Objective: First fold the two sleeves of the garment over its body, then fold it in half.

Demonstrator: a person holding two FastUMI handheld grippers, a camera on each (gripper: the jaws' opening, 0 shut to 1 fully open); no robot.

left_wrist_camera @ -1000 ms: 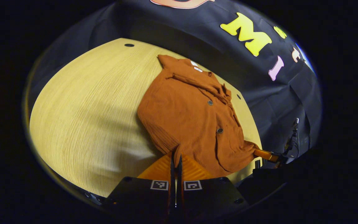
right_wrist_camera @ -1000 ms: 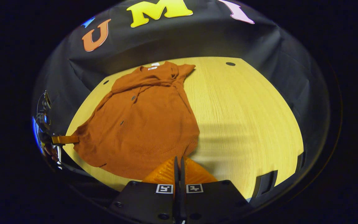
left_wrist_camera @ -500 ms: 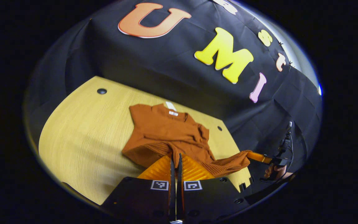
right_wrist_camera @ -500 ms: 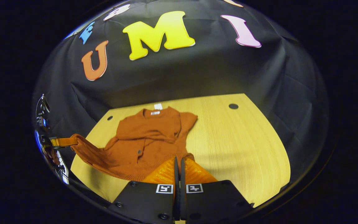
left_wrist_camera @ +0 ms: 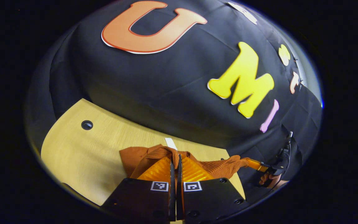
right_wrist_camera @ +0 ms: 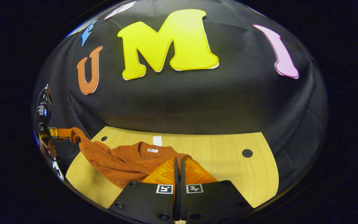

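The rust-orange knit garment [left_wrist_camera: 134,157] lies on the wooden table with its collar and white tag [left_wrist_camera: 170,143] toward the wall. In the left gripper view, my left gripper [left_wrist_camera: 176,158] is shut on one corner of the lifted hem, right over the collar end. The ribbed hem stretches right to my right gripper [left_wrist_camera: 256,164], held by a hand. In the right gripper view, my right gripper [right_wrist_camera: 179,160] is shut on the other hem corner above the garment [right_wrist_camera: 129,154], near the tag [right_wrist_camera: 157,140]. My left gripper [right_wrist_camera: 56,133] holds the hem at far left.
The light wooden table [right_wrist_camera: 228,169] has round cable holes [right_wrist_camera: 246,152] [left_wrist_camera: 86,124] near its back edge. The black cloth wall hangs directly behind the table, close ahead of both grippers. Bare tabletop [left_wrist_camera: 79,152] lies to either side of the garment.
Both grippers carried the hem up off the table and forward toward the collar, doubling the garment over itself. The wall is now much nearer in both views.
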